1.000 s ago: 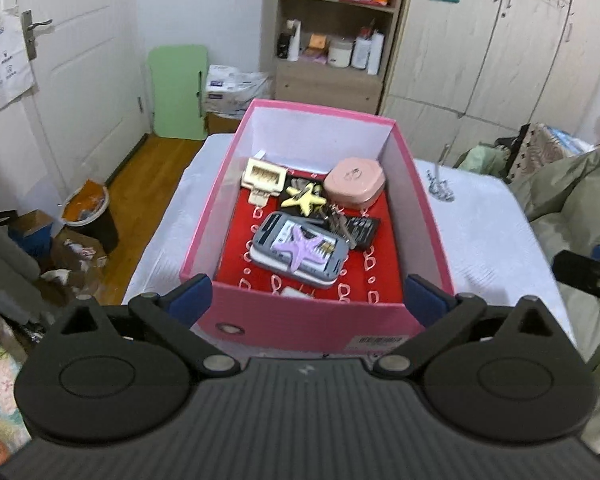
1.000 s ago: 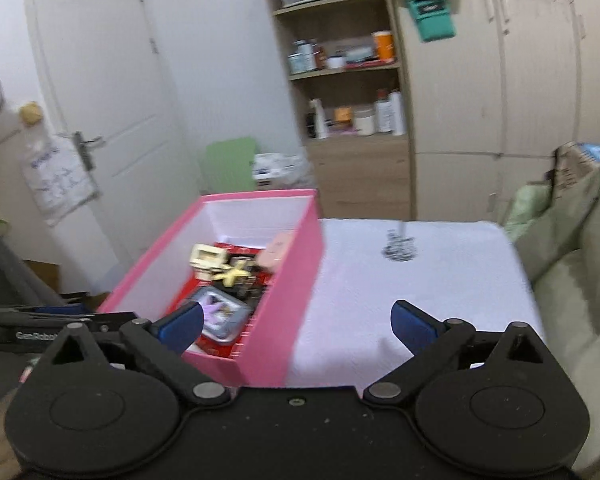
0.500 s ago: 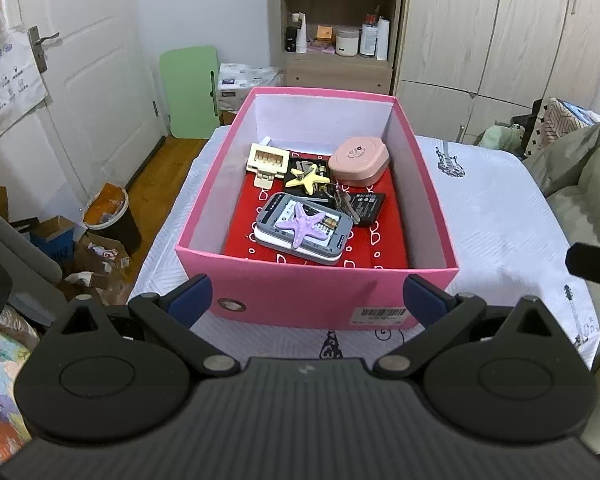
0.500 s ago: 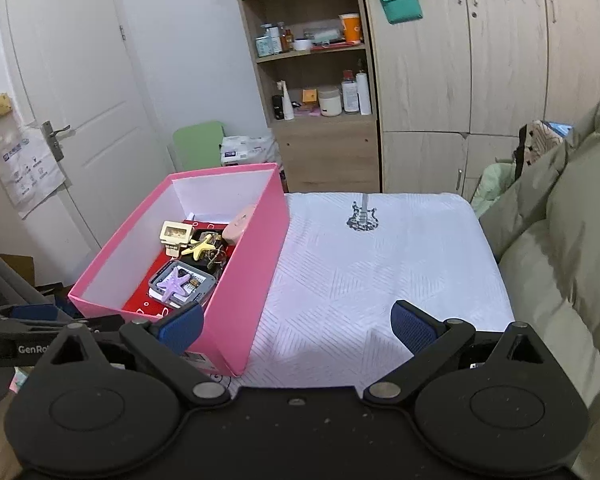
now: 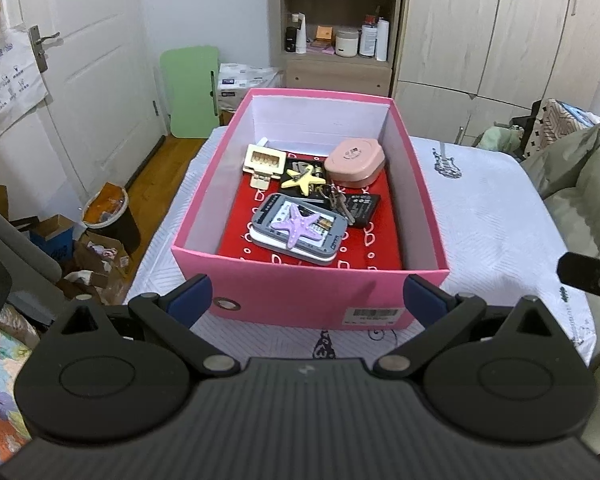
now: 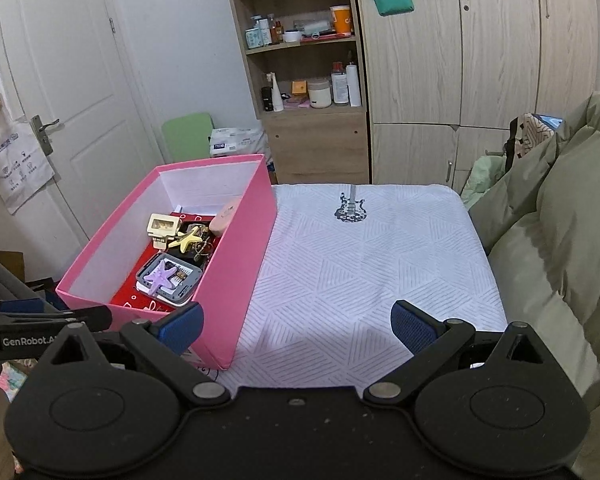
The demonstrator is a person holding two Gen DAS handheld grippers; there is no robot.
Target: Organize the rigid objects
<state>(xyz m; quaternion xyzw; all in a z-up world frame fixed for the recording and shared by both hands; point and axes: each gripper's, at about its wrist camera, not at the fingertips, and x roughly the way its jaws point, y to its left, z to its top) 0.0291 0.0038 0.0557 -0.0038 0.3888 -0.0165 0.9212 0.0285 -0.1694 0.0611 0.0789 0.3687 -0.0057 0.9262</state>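
A pink box stands on the white-covered table. Inside lie a grey case with a purple starfish on it, a yellow starfish, a pink lidded case, a cream clip, keys and a black card. My left gripper is open and empty, just in front of the box's near wall. My right gripper is open and empty over the table, right of the box.
A green quilt lies along the table's right side. A shelf unit and wardrobe stand behind. A door, a green board and floor clutter are at the left.
Both grippers have pulled back and up from the box, so more of the table shows. Both stay open and empty. The box contents have not moved.
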